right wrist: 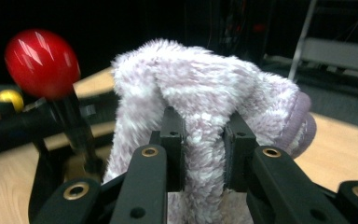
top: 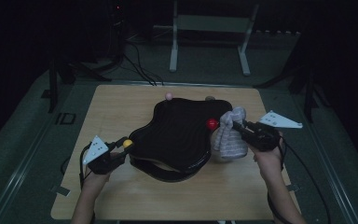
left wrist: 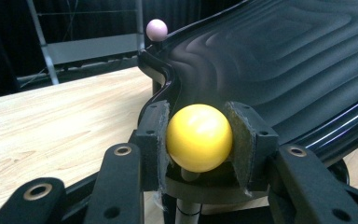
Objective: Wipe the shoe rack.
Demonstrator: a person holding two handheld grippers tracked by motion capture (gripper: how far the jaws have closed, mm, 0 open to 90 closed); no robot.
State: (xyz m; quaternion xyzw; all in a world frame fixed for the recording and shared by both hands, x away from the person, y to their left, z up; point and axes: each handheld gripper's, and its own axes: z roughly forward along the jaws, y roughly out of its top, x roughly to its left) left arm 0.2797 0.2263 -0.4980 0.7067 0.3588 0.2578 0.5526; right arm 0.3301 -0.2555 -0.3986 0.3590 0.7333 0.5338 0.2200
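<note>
we see a pale wooden table [top: 121,186] and, across its middle, a glossy black ridged rack with a wavy outline [top: 177,135], raised on a dark base. round knobs stand on short posts at its edge: a pink ball [top: 168,96] at the far side, a red ball [top: 212,124] at the right, a yellow ball [top: 127,143] at the near left.

just right of the rack, beside the red ball, hangs a fluffy pale lilac-and-white striped sock [top: 230,135], its lower end down at the table. our right gripper [top: 242,125] has its jaws pinched on a fold of the fuzzy fabric near the sock's top; in the right gripper view the pile bulges above and around both pads [right wrist: 175,140].

our left gripper [top: 123,147], at the rack's near left corner, has its jaws pressed against both sides of the yellow ball, which sits between the worn pads [left wrist: 154,135] in the left gripper view.
</note>
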